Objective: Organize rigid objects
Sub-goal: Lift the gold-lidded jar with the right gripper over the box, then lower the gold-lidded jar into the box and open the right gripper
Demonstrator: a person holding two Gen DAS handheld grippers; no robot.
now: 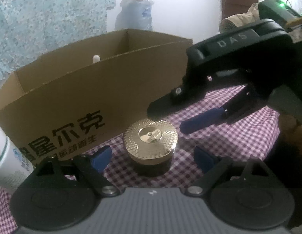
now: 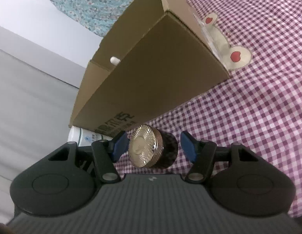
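Observation:
A dark jar with a ribbed gold lid (image 1: 151,142) stands on the purple checked cloth (image 1: 234,136), close in front of the cardboard box (image 1: 73,97). My left gripper (image 1: 153,159) is open, one blue pad on each side of the jar, with a gap to both. The right gripper (image 1: 166,118) reaches in from the right, its fingers just behind and to the right of the jar. In the right wrist view the jar (image 2: 151,148) appears between the blue pads of the right gripper (image 2: 154,147), which is open and does not press on it.
The box (image 2: 151,68) is open at the top, and a white cap (image 1: 96,58) shows above its rim. A white bottle (image 1: 4,156) stands at the box's left corner. A cloth patch with red hearts (image 2: 236,56) lies beside the box.

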